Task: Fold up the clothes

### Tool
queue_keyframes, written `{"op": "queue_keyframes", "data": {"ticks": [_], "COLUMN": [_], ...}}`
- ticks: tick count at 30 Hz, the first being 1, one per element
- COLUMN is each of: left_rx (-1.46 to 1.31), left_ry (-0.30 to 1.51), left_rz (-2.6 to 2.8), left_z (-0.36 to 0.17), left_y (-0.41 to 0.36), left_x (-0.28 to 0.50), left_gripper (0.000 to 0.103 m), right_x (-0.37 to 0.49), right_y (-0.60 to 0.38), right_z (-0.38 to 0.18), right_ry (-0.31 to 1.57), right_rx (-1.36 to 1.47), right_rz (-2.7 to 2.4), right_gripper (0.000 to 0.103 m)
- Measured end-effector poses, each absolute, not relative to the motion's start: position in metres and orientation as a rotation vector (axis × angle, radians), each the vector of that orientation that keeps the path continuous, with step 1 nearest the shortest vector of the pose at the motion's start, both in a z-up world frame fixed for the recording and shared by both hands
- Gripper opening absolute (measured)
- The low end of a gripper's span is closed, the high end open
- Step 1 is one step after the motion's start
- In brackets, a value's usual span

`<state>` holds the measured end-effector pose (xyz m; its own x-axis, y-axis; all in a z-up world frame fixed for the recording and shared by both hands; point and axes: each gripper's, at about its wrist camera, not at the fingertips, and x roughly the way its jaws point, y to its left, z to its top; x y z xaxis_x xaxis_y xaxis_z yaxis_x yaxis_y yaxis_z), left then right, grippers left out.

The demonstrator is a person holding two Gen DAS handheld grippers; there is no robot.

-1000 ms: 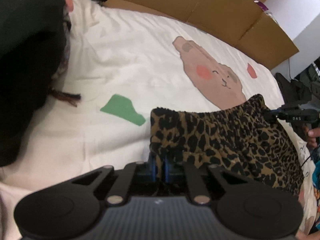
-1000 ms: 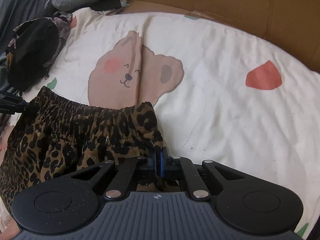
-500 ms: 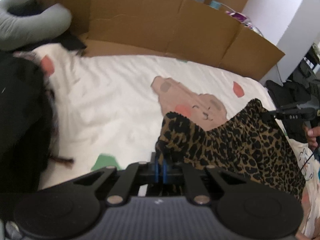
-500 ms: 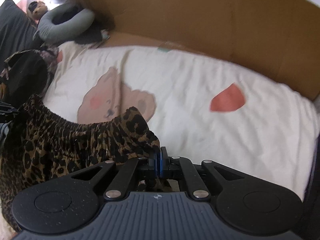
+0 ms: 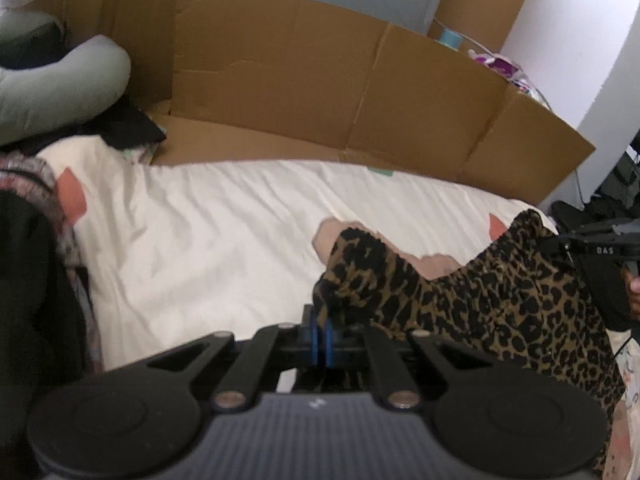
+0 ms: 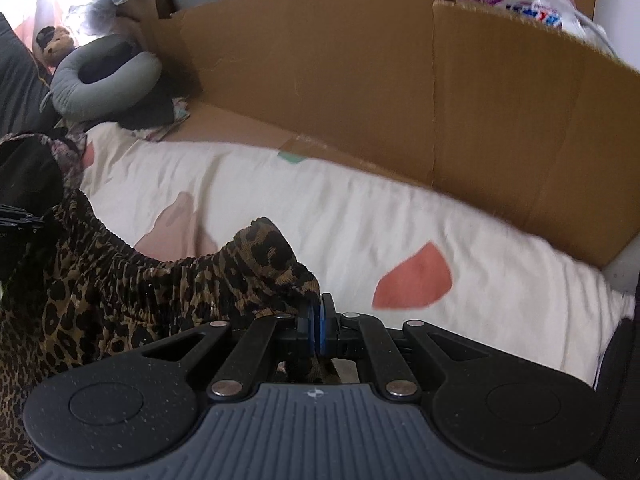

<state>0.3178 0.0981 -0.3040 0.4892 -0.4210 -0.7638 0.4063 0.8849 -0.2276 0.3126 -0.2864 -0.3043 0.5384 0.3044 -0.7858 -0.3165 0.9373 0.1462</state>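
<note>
A leopard-print garment (image 5: 472,300) with an elastic waistband hangs stretched between my two grippers above a white bedsheet (image 5: 224,232). My left gripper (image 5: 320,330) is shut on the left corner of the waistband. My right gripper (image 6: 318,320) is shut on the right corner of the same garment (image 6: 120,292). The right gripper also shows at the right edge of the left wrist view (image 5: 592,248), and the left gripper at the left edge of the right wrist view (image 6: 16,220). The garment's lower part hangs out of view.
A brown cardboard wall (image 5: 360,92) stands along the far side of the bed. A grey neck pillow (image 6: 104,76) and dark clothes (image 5: 28,280) lie at the left. The sheet has a bear print (image 6: 176,228) and a red patch (image 6: 416,276).
Both grippers have lifted the garment up off the sheet, and both views have tilted up toward the cardboard wall. The grips have not changed.
</note>
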Motion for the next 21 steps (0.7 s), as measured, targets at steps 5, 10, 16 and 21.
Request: {"op": "queue_keyframes", "data": {"ticks": [5, 10, 16, 21], "left_rx": [-0.014, 0.008, -0.009, 0.01], "left_ry": [0.913, 0.905, 0.906, 0.893], "left_rz": [-0.495, -0.5, -0.49, -0.477], "left_z": [-0.303, -0.308, -0.318, -0.323], "left_y": [0.096, 0.09, 0.082, 0.073], "left_x": [0.335, 0.35, 0.371, 0.387], "left_gripper": [0.004, 0.004, 0.003, 0.003], "right_x": [0.33, 0.349, 0.367, 0.383], "right_y": [-0.287, -0.285, -0.286, -0.287], "right_z": [-0.3, -0.301, -0.304, -0.308], "right_ry": [0.902, 0.892, 0.889, 0.882], "right_rx": [-0.029, -0.059, -0.09, -0.114], "right_rz": [0.348, 0.324, 0.301, 0.284], "right_gripper": [0.0, 0.0, 0.0, 0.0]}}
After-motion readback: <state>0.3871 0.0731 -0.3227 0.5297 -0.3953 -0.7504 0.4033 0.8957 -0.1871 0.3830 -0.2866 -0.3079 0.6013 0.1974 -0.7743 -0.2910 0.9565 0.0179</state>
